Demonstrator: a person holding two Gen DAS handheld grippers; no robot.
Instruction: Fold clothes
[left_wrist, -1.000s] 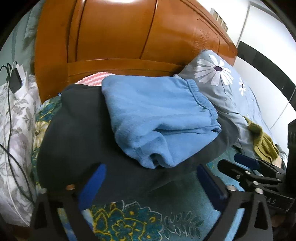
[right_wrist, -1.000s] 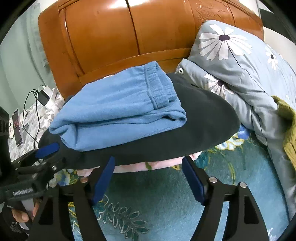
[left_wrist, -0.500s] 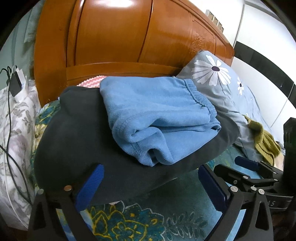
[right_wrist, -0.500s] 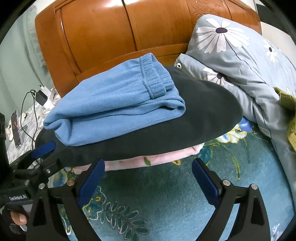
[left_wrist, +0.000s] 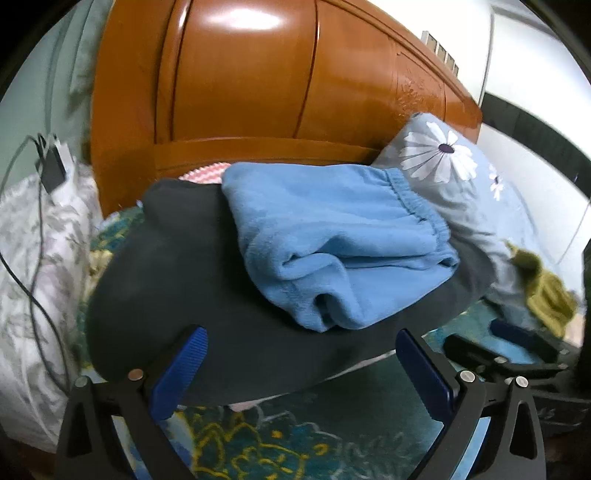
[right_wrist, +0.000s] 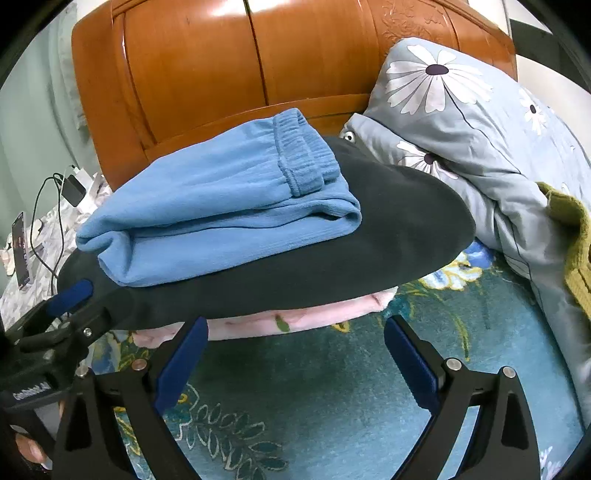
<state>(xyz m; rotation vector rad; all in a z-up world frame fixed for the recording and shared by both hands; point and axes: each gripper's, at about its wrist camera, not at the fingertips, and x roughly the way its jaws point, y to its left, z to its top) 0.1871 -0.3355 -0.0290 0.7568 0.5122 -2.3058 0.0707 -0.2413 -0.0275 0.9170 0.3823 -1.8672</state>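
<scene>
A folded light-blue garment (left_wrist: 332, 251) (right_wrist: 221, 214) lies on top of a folded dark grey garment (left_wrist: 166, 295) (right_wrist: 388, 240). Under them is a pale pink garment (right_wrist: 295, 319). This stack rests on the bed near the headboard. My left gripper (left_wrist: 300, 333) (right_wrist: 79, 314) stands open at the stack's left front edge, with the dark garment's rim just ahead of its pads. My right gripper (right_wrist: 295, 326) (left_wrist: 495, 341) is open wide in front of the pink layer. Neither gripper holds anything.
A wooden headboard (right_wrist: 258, 66) stands behind the stack. A grey-blue daisy-print pillow and duvet (right_wrist: 461, 122) with an olive-green garment (right_wrist: 576, 240) lie to the right. The teal floral bedspread (right_wrist: 332, 406) is in front. A phone (right_wrist: 20, 251) and charger cables (left_wrist: 22, 258) lie left.
The right gripper's jaws have spread wider. The left view has tilted up a little. The stack of clothes has not moved.
</scene>
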